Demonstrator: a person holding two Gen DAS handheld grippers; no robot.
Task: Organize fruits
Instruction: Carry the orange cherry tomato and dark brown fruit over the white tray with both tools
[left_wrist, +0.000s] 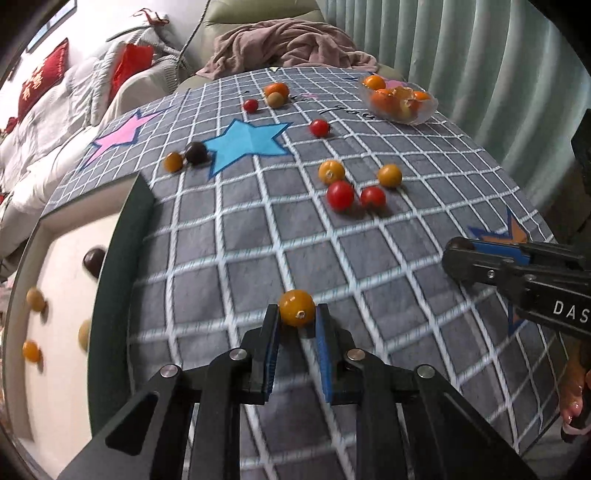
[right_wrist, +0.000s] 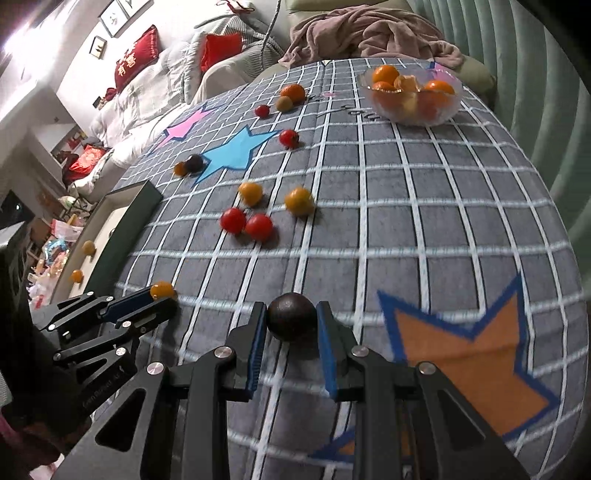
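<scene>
Tray (left_wrist: 122, 236) cut off, fruits blurred

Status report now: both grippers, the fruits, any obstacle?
Left gripper shut on yellow-orange fruit. Right gripper shut on dark round fruit. Box at left, path open.

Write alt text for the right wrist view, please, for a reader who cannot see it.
The right tool grips a dark round fruit above a grey grid-patterned cloth. To its left, the left tool holds a small orange fruit near a dark green tray. Farther off lie loose red and orange fruits and a clear glass bowl of oranges.
</scene>
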